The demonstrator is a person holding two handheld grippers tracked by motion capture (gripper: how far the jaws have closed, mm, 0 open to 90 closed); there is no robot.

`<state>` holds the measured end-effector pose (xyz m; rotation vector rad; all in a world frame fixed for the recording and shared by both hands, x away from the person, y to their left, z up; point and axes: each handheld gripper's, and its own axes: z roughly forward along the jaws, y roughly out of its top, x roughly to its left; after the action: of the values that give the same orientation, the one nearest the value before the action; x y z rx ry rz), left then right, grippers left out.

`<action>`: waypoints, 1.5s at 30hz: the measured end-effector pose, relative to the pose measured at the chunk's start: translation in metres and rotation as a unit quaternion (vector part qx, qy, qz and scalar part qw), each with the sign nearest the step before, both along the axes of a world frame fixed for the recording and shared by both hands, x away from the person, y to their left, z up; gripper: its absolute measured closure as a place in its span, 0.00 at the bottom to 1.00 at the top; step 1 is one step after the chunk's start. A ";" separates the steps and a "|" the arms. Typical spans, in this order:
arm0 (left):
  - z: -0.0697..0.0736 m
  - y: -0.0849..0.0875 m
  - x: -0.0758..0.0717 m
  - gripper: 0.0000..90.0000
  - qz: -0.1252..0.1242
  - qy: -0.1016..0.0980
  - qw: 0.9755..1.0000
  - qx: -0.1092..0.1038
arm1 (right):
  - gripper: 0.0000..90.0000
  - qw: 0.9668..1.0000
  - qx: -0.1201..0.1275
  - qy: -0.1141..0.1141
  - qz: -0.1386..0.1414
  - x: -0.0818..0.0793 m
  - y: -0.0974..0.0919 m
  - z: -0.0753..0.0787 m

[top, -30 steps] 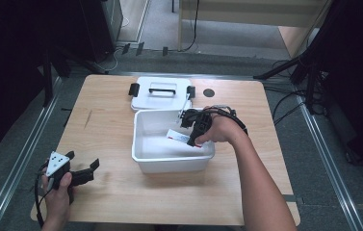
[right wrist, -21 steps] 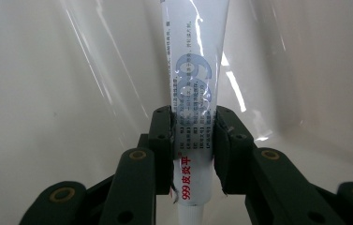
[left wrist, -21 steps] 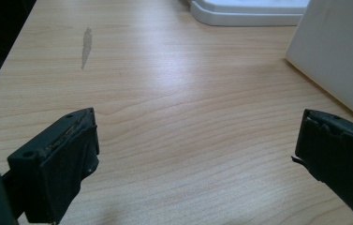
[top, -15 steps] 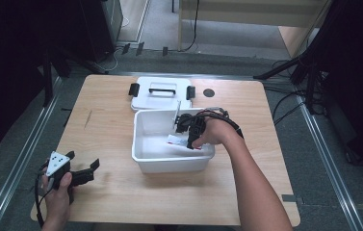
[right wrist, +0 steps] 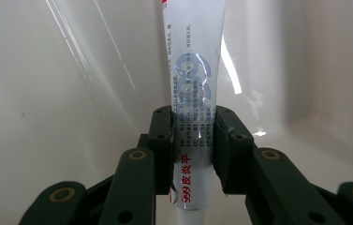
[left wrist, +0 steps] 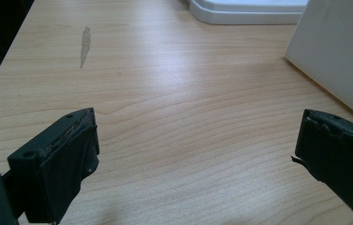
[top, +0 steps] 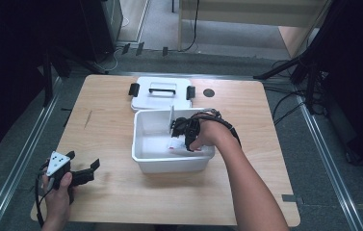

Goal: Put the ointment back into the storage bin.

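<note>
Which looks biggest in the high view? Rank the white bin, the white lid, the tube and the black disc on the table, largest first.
1. White bin
2. White lid, lying farther from the camera
3. Tube, partly hidden by the right gripper
4. Black disc

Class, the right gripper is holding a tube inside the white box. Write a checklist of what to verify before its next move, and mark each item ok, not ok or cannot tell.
1. Right gripper shut on the white printed ointment tube: ok, both fingers press its sides.
2. Grip placed well along the tube: ok, the fingers clamp the lower part, with a short end below them.
3. Tube end touching the floor of the white plastic box: cannot tell.
4. Box opening free: ok, the white lid with black clips lies on the wooden table behind the box.
5. Left gripper out of the way: ok, open near the table's front left corner, holding nothing.
</note>
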<state>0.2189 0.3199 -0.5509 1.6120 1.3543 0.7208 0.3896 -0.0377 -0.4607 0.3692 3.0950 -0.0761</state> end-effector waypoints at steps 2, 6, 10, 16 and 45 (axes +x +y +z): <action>0.000 0.000 0.000 0.00 -0.001 0.000 1.000 0.000 | 0.80 1.000 0.000 0.003 0.002 0.001 -0.001 -0.001; 0.000 0.000 0.000 0.00 -0.001 0.001 1.000 0.000 | 0.80 1.000 -0.005 0.008 0.002 0.000 -0.001 -0.002; 0.000 0.000 0.000 0.00 -0.001 0.001 1.000 0.000 | 0.80 1.000 -0.007 0.009 0.002 0.001 -0.002 -0.002; 0.000 0.000 0.000 0.06 0.007 0.000 1.000 0.002 | 0.83 1.000 -0.009 0.007 0.002 0.000 -0.005 -0.001; 0.000 0.002 -0.001 0.00 0.012 0.005 1.000 -0.010 | 0.01 0.990 0.094 -0.038 -0.094 -0.009 -0.037 0.062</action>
<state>0.2181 0.3215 -0.5512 1.5880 1.3858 0.7110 0.3807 -0.0746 -0.3983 0.6523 2.9918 0.2224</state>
